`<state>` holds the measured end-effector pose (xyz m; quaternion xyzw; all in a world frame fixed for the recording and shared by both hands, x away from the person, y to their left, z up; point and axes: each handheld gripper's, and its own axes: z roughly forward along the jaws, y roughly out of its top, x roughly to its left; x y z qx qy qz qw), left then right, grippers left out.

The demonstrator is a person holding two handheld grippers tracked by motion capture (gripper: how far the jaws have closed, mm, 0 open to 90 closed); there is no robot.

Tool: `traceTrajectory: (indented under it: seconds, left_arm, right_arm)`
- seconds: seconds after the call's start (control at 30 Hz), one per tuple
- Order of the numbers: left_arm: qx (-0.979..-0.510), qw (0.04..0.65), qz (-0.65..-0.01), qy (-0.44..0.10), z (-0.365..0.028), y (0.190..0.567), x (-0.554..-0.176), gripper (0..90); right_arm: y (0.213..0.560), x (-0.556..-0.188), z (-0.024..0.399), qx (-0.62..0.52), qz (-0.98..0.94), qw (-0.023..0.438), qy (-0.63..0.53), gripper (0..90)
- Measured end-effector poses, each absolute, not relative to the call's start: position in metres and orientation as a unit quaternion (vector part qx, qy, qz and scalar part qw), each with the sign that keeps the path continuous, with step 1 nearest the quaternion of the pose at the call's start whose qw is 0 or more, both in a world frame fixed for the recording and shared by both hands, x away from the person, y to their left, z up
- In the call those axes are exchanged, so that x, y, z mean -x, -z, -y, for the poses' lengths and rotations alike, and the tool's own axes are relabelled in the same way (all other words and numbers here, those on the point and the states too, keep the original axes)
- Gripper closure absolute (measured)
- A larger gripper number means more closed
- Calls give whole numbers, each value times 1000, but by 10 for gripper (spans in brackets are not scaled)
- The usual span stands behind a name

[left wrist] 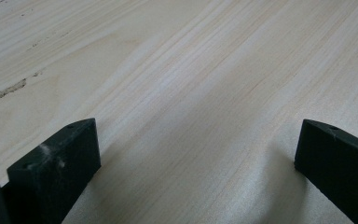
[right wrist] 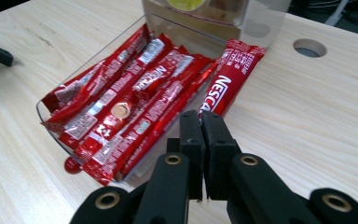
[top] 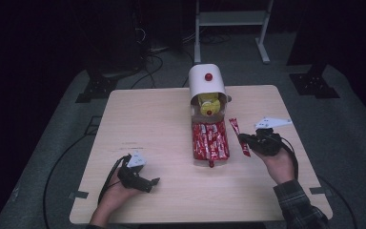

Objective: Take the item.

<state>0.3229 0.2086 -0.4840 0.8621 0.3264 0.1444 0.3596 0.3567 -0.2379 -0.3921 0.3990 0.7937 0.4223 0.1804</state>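
Note:
A white domed dispenser (top: 207, 85) with a red knob stands at the far middle of the table. In front of it, a clear tray (right wrist: 46, 112) holds several red Nescafe sticks (right wrist: 130, 102). One more red stick (right wrist: 230, 74) lies just right of the tray, its near end pinched between the tips of my right gripper (right wrist: 201, 116), whose jaws are shut together. In the high view that stick (top: 235, 128) runs from the right gripper (top: 243, 139) toward the dispenser. My left gripper (top: 148, 182) rests near the front left, open over bare wood (left wrist: 196, 154), nothing between its jaws.
The wooden table (top: 152, 119) has wide bare room left of the tray. A round hole (right wrist: 309, 47) is cut in the tabletop near the dispenser. A white frame (top: 231, 19) and cables lie on the floor beyond the table.

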Motion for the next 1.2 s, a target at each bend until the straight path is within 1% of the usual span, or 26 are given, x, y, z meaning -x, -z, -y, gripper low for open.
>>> traceTrajectory:
  seconds: [0.5,0.83,1.2]
  left_arm:
    - [-863,358,-325,-144,-209,484,-323,0]
    - [-863,358,-325,-144,-209,484,-323,0]
    - [-863,358,-325,-144,-209,484,-323,0]
  right_arm:
    - [413,-357,256,-415,-795,187,-401,869]
    - [434,-370,254,-423,-807,170,-376,869]
    - [449,-379,254,-432,-812,156,-360,868]
